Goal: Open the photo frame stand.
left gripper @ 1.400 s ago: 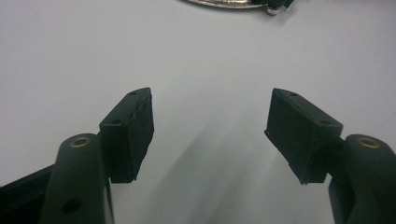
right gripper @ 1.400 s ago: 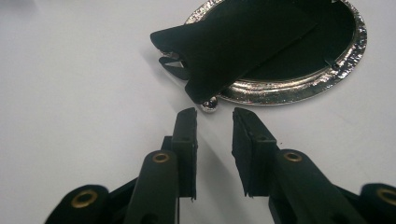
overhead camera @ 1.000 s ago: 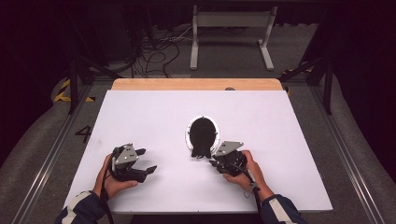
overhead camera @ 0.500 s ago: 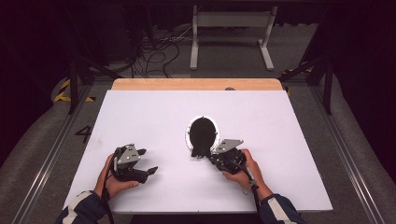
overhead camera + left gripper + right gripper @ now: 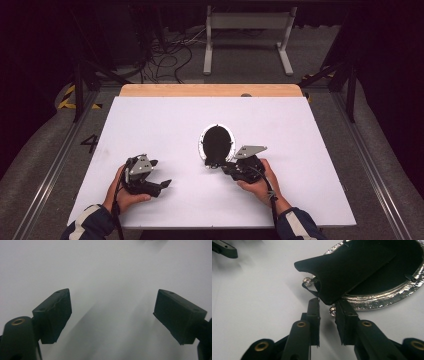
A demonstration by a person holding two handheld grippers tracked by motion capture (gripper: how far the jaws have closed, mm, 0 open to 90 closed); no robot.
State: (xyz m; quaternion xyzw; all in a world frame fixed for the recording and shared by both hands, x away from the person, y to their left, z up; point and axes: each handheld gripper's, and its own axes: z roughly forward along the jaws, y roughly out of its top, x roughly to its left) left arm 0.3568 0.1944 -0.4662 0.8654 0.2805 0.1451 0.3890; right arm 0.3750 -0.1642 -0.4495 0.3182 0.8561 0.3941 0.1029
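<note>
two hands on a white table [image 5: 300,150]. the right gripper [image 5: 226,166] has its tips at the near edge of an oval frame [image 5: 217,145], silvery rim, black inside. the left gripper [image 5: 159,176] sits well apart, jaws spread, nothing between.

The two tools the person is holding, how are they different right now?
The left tool has its jaws wide apart over bare table, with nothing between them; they have just been opening. The right tool has its jaws close together at the edge of the black stand flap on the oval silver frame. The left tool sits away from the frame; the right tool reaches it. Both are black, each held in one hand.
</note>
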